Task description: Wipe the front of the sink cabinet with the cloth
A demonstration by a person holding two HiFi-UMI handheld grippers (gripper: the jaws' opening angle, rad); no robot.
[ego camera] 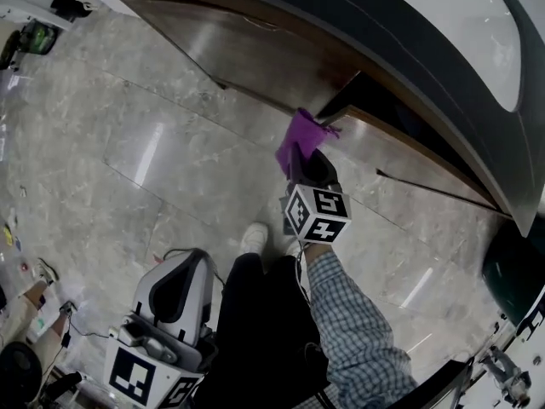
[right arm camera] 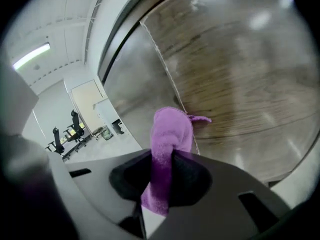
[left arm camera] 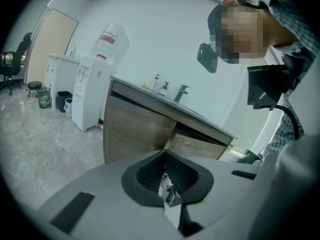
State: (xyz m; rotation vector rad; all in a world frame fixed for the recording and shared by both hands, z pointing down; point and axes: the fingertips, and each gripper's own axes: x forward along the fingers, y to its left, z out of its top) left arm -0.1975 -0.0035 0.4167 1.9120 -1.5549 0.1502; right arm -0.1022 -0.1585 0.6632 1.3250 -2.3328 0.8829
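The right gripper (right arm camera: 162,176) clamps the purple terry cloth (right arm camera: 171,131), its tip at a door seam of the brown wood-grain sink cabinet (right arm camera: 240,74). The left gripper (left arm camera: 167,179), jaws together and empty, hangs over open grey marble floor (ego camera: 128,143).

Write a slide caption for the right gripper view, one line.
Right gripper, jaws shut on a purple cloth, holds it up to the wood-grain front of the sink cabinet.
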